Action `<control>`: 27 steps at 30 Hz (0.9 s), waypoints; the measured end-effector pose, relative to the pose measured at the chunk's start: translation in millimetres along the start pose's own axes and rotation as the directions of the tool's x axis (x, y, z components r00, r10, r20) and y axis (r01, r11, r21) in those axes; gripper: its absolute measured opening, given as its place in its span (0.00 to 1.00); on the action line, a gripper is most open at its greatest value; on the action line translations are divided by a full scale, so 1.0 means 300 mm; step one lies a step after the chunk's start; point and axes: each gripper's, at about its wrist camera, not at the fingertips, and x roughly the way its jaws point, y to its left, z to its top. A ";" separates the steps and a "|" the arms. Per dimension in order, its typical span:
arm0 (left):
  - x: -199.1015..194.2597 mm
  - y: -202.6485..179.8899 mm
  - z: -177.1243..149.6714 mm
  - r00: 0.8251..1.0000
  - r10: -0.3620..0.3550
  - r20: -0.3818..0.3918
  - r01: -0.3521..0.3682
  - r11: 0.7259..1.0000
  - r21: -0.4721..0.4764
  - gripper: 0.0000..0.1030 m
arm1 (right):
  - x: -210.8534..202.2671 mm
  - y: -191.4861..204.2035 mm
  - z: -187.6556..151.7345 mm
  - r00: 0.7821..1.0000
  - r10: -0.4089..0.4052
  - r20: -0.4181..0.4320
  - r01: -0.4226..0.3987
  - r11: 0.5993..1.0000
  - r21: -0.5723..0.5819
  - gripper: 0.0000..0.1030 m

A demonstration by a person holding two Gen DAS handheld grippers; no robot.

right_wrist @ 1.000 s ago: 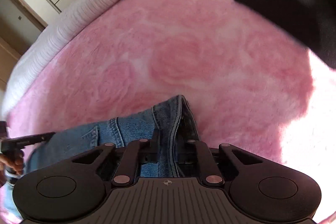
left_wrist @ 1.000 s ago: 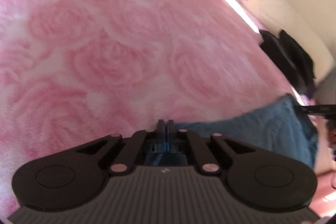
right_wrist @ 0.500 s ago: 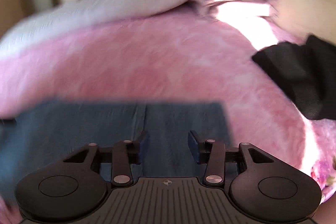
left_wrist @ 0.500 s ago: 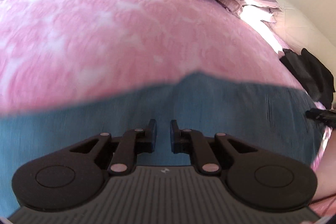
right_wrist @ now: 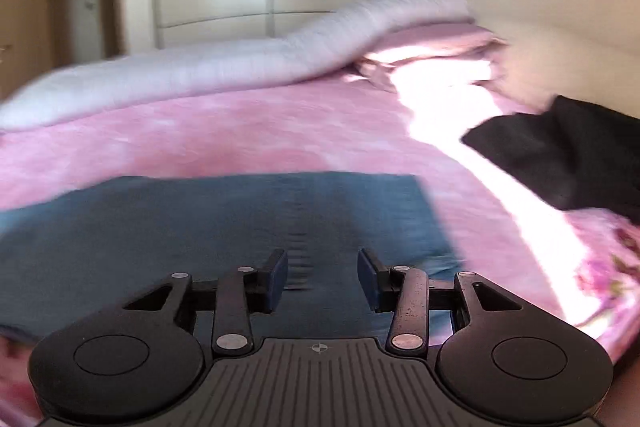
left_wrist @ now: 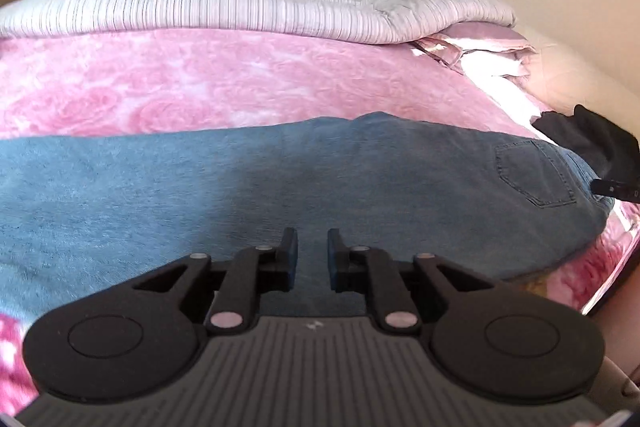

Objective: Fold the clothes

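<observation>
Now left claw (left_wrist: 308, 247) opening, right claw (right_wrist: 322, 267) apart (both empty) above jeans (left_wrist: 280, 183).

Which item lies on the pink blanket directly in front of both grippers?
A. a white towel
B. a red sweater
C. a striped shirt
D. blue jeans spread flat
D: the blue jeans lie spread flat on the pink blanket, back pocket visible at one end.

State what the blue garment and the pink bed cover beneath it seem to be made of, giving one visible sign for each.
Blue garment: probably denim, matte; faded blue weave and a stitched patch pocket suggest jeans.
Pink bed cover: likely plush fleece, soft and fuzzy; its rose pattern looks blurred by a nap.
</observation>
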 end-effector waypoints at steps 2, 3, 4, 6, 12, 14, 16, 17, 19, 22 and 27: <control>-0.002 -0.039 -0.011 1.000 -0.001 0.002 0.001 1.000 0.006 0.19 | 0.000 0.065 -0.012 0.999 0.037 -0.015 -0.037 0.999 -0.002 0.42; 0.014 -0.051 -0.028 1.000 0.003 -0.007 -0.003 1.000 0.015 0.21 | 0.019 0.087 -0.033 0.999 0.043 -0.029 -0.043 0.999 -0.003 0.42; 0.033 -0.058 -0.052 0.999 0.031 -0.029 -0.031 0.999 0.016 0.20 | 0.042 0.106 -0.056 0.998 0.039 -0.052 -0.039 0.999 -0.006 0.42; 0.024 -0.069 -0.104 0.998 0.061 0.022 -0.061 0.998 0.008 0.20 | 0.059 0.133 -0.126 0.999 0.002 -0.043 -0.003 0.999 -0.039 0.42; -0.048 -0.136 -0.104 0.992 0.125 0.026 -0.124 0.992 -0.024 0.15 | -0.004 0.159 -0.161 0.997 -0.052 -0.065 0.048 0.997 -0.052 0.42; -0.071 -0.161 -0.084 0.993 0.104 0.057 -0.104 0.995 -0.014 0.17 | -0.023 0.164 -0.112 0.995 -0.045 -0.092 0.045 0.999 -0.007 0.42; -0.065 -0.195 -0.061 0.994 0.081 0.069 -0.081 0.997 -0.009 0.18 | -0.037 0.175 -0.070 0.999 0.016 -0.045 -0.015 1.000 0.022 0.42; -0.058 -0.213 -0.051 0.995 0.066 0.073 -0.066 0.998 -0.006 0.18 | -0.039 0.199 -0.060 0.999 0.039 -0.029 -0.039 0.999 0.013 0.42; -0.022 -0.251 -0.052 0.997 0.054 0.062 -0.056 0.998 0.023 0.18 | -0.023 0.252 -0.047 0.998 0.063 -0.026 -0.064 0.998 -0.030 0.42; 0.016 -0.290 -0.116 0.996 0.078 0.043 -0.080 0.995 0.057 0.18 | 0.029 0.315 -0.091 0.996 0.058 -0.070 -0.065 0.993 -0.098 0.42; -0.039 -0.303 -0.188 0.994 0.102 0.050 -0.106 0.991 0.077 0.19 | -0.002 0.354 -0.226 0.999 0.029 -0.024 -0.034 0.978 -0.204 0.42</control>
